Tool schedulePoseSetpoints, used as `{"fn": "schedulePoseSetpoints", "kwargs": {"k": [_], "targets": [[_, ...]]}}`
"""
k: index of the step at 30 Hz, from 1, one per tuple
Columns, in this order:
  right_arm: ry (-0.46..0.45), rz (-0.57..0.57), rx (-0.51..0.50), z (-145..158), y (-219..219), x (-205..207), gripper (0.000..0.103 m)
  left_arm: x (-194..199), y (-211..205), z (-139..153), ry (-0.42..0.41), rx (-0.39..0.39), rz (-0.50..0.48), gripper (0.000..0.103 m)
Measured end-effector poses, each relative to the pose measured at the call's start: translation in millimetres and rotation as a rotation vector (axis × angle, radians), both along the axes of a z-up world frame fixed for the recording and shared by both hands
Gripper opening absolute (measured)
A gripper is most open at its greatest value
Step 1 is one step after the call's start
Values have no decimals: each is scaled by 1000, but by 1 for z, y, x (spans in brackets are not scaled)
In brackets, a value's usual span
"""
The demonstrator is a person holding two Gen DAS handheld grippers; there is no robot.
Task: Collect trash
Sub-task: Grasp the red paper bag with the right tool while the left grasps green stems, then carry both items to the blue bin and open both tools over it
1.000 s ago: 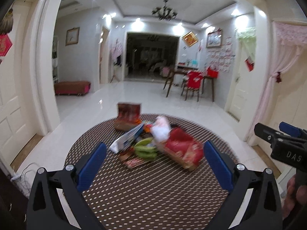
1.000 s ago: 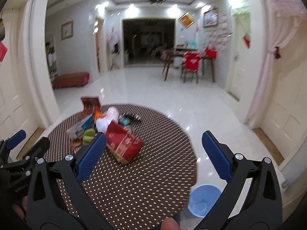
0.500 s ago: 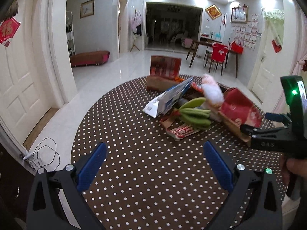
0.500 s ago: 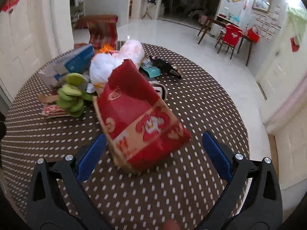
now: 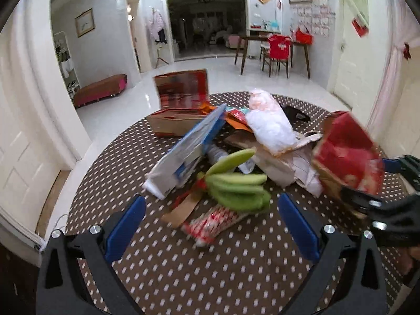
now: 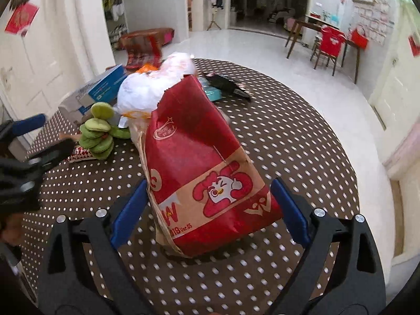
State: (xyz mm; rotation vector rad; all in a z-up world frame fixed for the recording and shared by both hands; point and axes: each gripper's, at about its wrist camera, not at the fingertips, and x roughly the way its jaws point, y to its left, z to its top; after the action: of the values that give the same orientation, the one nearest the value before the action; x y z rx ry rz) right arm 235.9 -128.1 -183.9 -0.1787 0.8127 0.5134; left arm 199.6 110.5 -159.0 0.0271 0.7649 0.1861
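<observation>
A pile of trash lies on a round brown dotted table [image 5: 183, 275]. A red paper food bag [image 6: 199, 168] lies between the open fingers of my right gripper [image 6: 207, 204]; the pads stand at its sides, wide apart. The bag also shows at the right of the left wrist view [image 5: 346, 155], with the right gripper [image 5: 388, 183] at it. My left gripper [image 5: 210, 220] is open and empty, just short of a green banana bunch [image 5: 236, 186] and a red-white wrapper [image 5: 215, 223].
The pile also holds a blue-white box [image 5: 189, 152], a white plastic bag [image 5: 270, 126], an open red-brown carton [image 5: 181, 99], torn brown paper [image 5: 278, 165] and a black item [image 6: 228, 85]. Beyond the table are white floor, doors and a dining table with chairs [image 5: 275, 44].
Both grippers have moved forward over the table toward the pile. My right gripper's fingers now straddle the red bag; my left has come close to the bananas.
</observation>
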Motion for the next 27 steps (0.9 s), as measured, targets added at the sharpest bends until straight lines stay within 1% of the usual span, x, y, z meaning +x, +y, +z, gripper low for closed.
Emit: {"fn": "schedulePoseSetpoints", "kwargs": {"k": [2,3,4,5,6,7,8,9,10,12,14,21,24,27], "targets": [[7,-16,36,2,-11,-1,91,18,-1,-9,29,7,-1,97],[12,-28,61,3,-20,-2,91,23,1,-12,42,5,1,92],[13,-34,74,4,-26,-3,91,30,2,-18,62,-12,-9,68],[14,-42,89,6,-33,-5,91,33,3,-22,80,-37,-19,49],[16,-48,103,7,-39,-8,91,34,5,-24,89,-76,-27,39],[18,-55,118,8,-46,-9,91,32,6,-24,79,-119,-34,31],[20,-61,129,9,-52,-10,91,29,5,-23,66,-117,-32,22],[20,-74,146,11,-61,-12,91,25,4,-20,47,-106,-28,17],[17,-84,161,13,-68,-14,91,19,3,-16,24,-111,-24,10],[17,-99,191,16,-81,-18,90,10,3,-10,-2,-139,-25,9],[9,-119,222,19,-94,-21,91,-1,-1,-2,-35,-135,-30,8],[-17,-200,288,31,-153,-32,91,-36,-27,33,-132,-166,-91,7],[-25,-243,302,32,-180,-35,91,-47,-52,52,-177,-171,-154,7],[-27,-309,309,30,-215,-38,91,-54,-93,71,-215,-182,-256,7]]}}
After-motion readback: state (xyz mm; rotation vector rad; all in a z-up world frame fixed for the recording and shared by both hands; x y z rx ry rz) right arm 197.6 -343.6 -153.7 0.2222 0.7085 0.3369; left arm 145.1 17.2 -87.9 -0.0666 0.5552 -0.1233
